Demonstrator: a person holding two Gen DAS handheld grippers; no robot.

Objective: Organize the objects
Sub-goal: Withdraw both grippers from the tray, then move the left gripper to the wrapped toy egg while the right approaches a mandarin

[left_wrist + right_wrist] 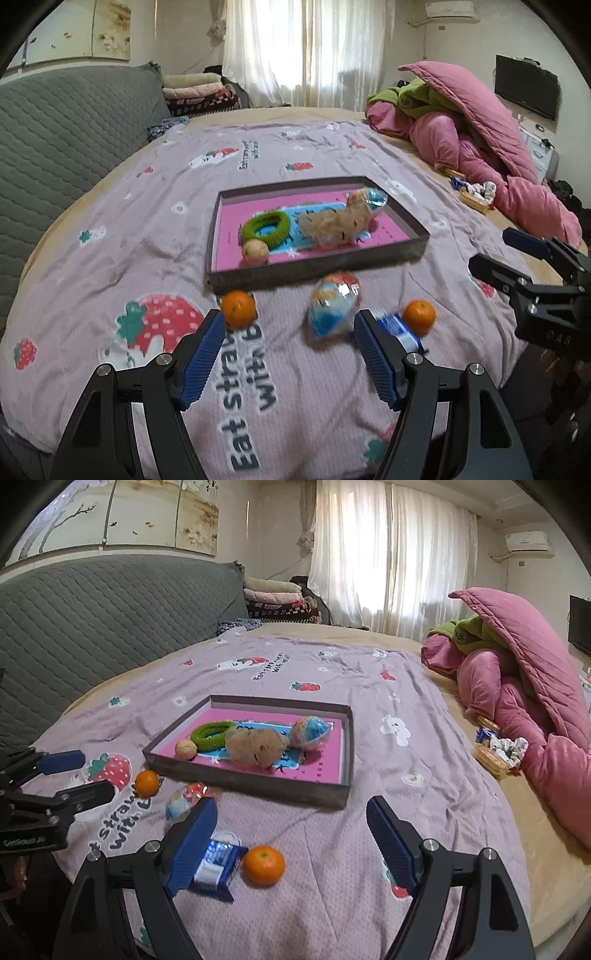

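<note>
Down at the near edge, the left gripper (290,350) stood spread wide with nothing between its ribbed blue pads, hovering over the printed lettering on the lilac blanket (110,229); the right gripper (291,843) was just as released, gripping nothing. Under the right one's left finger lay a small blue-and-white foil packet (216,864), slick and crinkly, and just beside it a mandarin (263,865), round, glossy, dimpled. The risk, as I read it: that fruit sat on soft, rumpled knit, so a finger nudging it before both pads closed could have sent it rolling toward the bed's edge, and the foil could have slid out from a shallow pinch. A little further on sat a plump snack bag (333,308), shiny wrap in blue, white and red, puffed like a pillow, which a hard clench might have crushed or popped. The 2nd mandarin (238,308) rested almost against the tray wall, where a finger could have caught the rim and shoved the whole tray. Beyond that, the shallow cardboard tray (317,267), dull brown walls and pink printed floor, already held a walnut (255,252), a fuzzy green ring (266,228), a fluffy tan plush (334,227) and another snack bag (367,199). So 4 items waited outside it. Far right, a heap of pink quilts (491,147), thick and stitched.
</note>
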